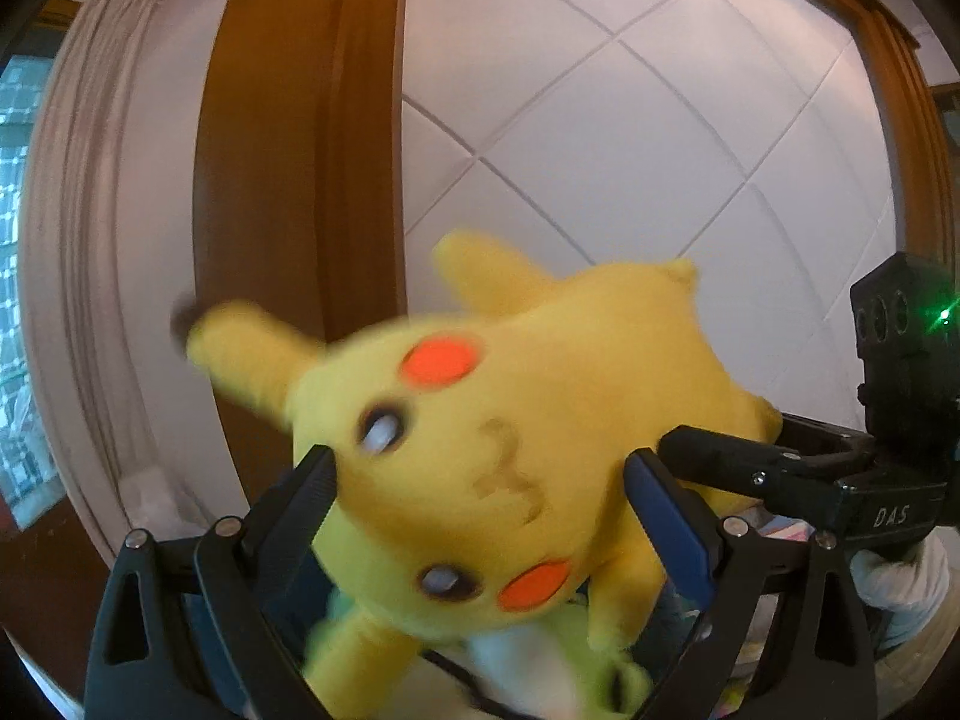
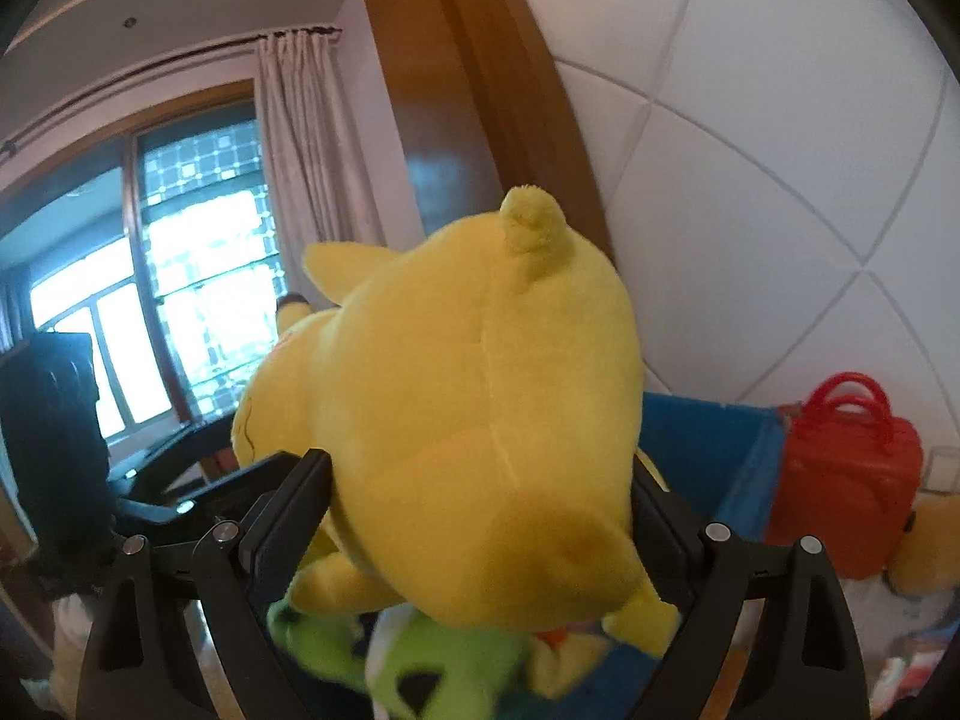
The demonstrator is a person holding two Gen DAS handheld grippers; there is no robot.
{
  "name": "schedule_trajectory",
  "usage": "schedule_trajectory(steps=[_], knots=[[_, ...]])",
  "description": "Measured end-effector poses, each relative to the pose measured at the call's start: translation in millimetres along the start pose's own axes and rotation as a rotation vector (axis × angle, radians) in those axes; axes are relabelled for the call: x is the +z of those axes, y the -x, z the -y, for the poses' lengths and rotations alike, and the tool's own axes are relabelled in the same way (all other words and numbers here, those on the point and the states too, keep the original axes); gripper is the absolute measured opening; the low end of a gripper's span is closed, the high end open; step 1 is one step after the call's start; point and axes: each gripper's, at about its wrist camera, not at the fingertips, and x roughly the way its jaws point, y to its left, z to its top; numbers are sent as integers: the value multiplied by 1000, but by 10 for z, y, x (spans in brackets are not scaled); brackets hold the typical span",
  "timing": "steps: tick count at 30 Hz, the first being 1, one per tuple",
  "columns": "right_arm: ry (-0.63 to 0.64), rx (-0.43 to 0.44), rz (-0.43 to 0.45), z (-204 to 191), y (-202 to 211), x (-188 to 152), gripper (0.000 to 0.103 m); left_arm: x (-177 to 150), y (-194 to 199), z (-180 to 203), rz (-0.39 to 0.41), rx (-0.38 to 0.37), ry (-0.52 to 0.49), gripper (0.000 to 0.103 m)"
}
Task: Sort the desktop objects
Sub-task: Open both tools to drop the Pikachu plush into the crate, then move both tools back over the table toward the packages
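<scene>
We've got the yellow plush toy pinched by both grippers: left gripper clamps its head, right gripper its body, above a green plush.

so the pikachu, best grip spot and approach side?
Probably as now: the pikachu lies sideways, so take it from two ends. Left gripper straddles the head across its rounded sides, face toward the camera; right gripper clamps the plump lower body from the bottom end. Ears and feet are thin and floppy, so I'd avoid those.
</scene>
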Motion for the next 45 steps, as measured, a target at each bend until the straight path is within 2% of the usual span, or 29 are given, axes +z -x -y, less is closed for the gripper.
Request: schedule_trajectory(steps=[2,5,9,13,16,20,29,35,45], knots=[[-18,-26,-14,-43,-297,49,81,84,-209,-163,-29,-19,-11,96],[-45,-97,-75,-16,-732,41,81,25,-497,-335,-79,-26,-22,96],[-55,-153,-128,75,-968,-21,81,-69,-815,-559,-136,-42,-13,96],[-67,-204,-150,132,-1066,-42,81,-117,-937,-649,-175,-52,-7,97],[-71,-231,-154,151,-1044,-46,82,-150,-917,-713,-183,-58,0,103],[-63,-255,-160,76,-1020,0,88,-180,-849,-768,-183,-65,6,103],[-43,-282,-161,-67,-777,-67,94,-230,-631,-741,-163,-75,26,103],[-36,-292,-140,-244,-482,-123,102,-258,-342,-647,-140,-86,38,103],[-18,-332,-97,-502,185,-350,103,-432,140,-280,-113,-57,91,103]])
